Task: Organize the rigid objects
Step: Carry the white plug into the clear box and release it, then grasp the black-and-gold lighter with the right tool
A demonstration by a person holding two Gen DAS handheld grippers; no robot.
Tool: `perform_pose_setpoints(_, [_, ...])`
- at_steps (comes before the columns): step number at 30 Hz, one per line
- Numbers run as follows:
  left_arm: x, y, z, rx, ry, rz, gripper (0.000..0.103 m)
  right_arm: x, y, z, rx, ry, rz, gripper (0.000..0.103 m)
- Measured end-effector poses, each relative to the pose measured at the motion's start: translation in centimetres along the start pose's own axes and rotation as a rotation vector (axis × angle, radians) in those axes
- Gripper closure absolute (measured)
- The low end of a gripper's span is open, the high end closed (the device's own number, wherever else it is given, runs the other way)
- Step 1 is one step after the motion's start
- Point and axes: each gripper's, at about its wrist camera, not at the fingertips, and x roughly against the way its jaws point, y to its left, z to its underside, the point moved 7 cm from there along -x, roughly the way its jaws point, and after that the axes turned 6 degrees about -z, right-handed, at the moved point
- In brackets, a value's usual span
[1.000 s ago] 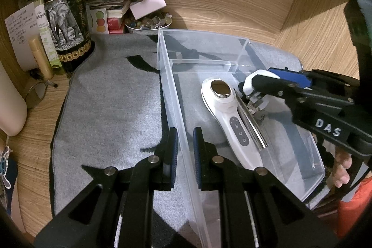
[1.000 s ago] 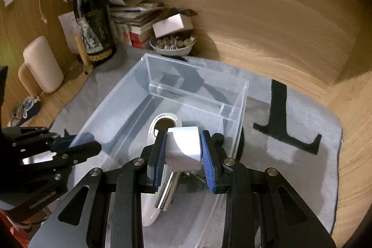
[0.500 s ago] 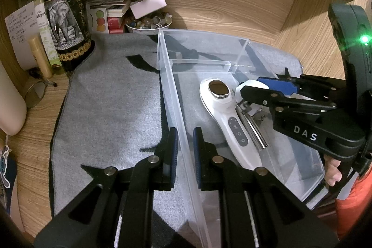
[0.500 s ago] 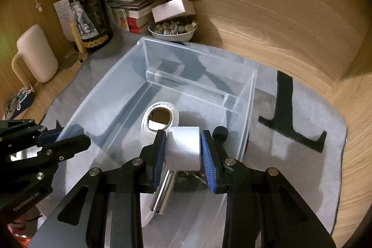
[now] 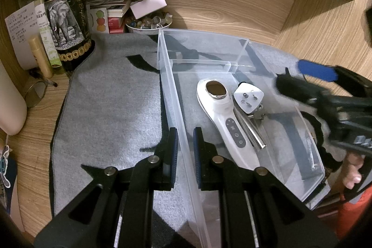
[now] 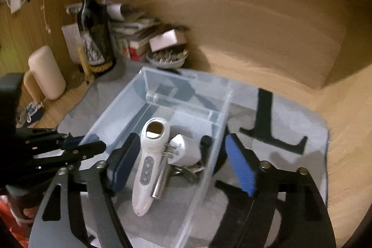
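Your right hand-held gripper [image 6: 179, 164] has just sprung wide and let go of the plug [image 5: 248, 97], now lying in the bin [image 5: 167, 85] at the massager's [image 5: 223, 117] 3 o'clock; left hand-held gripper [image 5: 185, 148] stays pinched narrow on the bin wall, so that item reads as placed.

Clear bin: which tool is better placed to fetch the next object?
Right. The right tool stands open and empty above the clear bin, its plug released; the left tool is shut on the bin wall.
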Motion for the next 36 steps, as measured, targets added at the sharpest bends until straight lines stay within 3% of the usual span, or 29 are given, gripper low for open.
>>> perform_pose_setpoints(10, [0.0,0.0,0.1,-0.002,0.000,0.001,0.090,5.5,-5.9,3.0,-0.146,-0.061,0.138,0.021])
perform_pose_setpoints(20, [0.0,0.2,0.2,-0.002,0.000,0.002,0.090,5.2,-9.9,10.5,-0.310,0.053,0.238,0.021])
perform_pose_setpoints(28, [0.0,0.3,0.1,-0.001,0.000,0.003,0.090,3.8,-9.9,14.5,-0.375,0.120,0.209,0.022])
perform_pose_setpoints(29, [0.0,0.2,0.2,0.000,0.000,0.003,0.090,3.6,-9.8,14.8,-0.379,0.125,0.198,0.024])
perform_pose_setpoints(33, [0.0,0.3,0.2,-0.002,0.000,0.003,0.090,2.6,-9.3,15.9,-0.378,0.172,0.170,0.046])
perform_pose_setpoints(36, [0.0,0.3,0.2,-0.001,0.000,0.003,0.090,2.5,-9.2,16.2,-0.356,0.170,0.193,0.056])
